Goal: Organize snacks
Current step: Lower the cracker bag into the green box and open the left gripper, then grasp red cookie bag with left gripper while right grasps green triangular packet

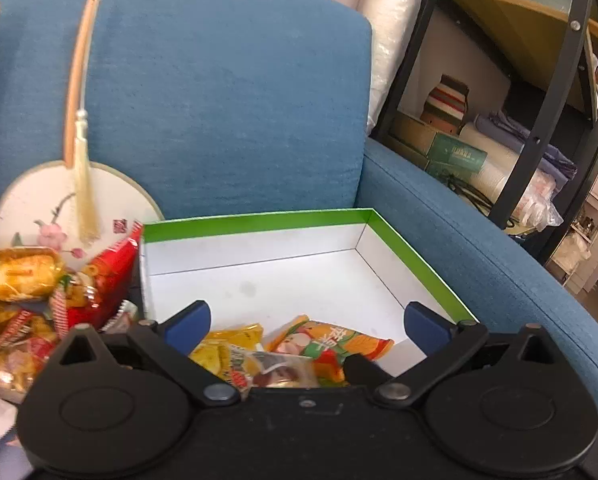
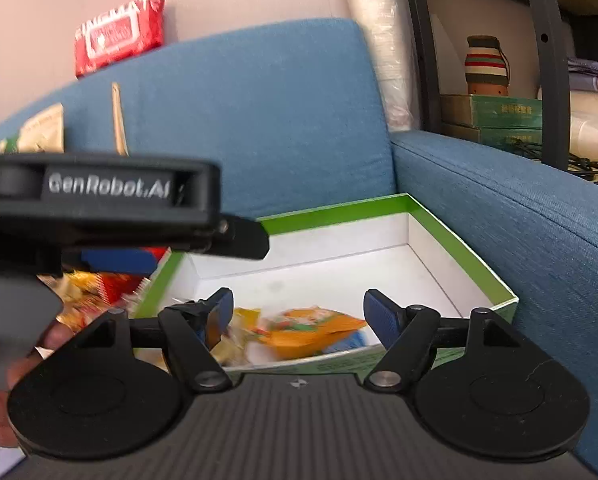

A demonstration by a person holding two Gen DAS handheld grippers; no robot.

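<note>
1. The near edge of the shallow white cardboard box with a bright green rim point(image 1: 259, 220) is hidden behind the left gripper's point(image 1: 307, 320) black body, so the lower parts of the packets inside it are cut off.
2. In the right wrist view the packets are blurred; their print cannot be read.
3. The left gripper's jaws stand wide apart with nothing pressed between them. The orange-and-green foil snack packet point(image 1: 331, 340) and the yellow foil snack packet point(image 1: 227, 348) lie in the box below and between the blue pads point(image 1: 187, 320), untouched as far as can be seen.
4. The right gripper point(image 2: 299, 312) is likewise spread wide and empty; the same orange packet point(image 2: 315, 328) lies in the box between its jaws.
5. Outside the left gripper's left jaw, a heap of red and gold snack wrappers point(image 1: 39, 292) lies on the blue fabric armchair point(image 1: 227, 100), partly out of frame.
6. A round white hand fan with a tassel point(image 1: 75, 216) leans behind that heap.
</note>
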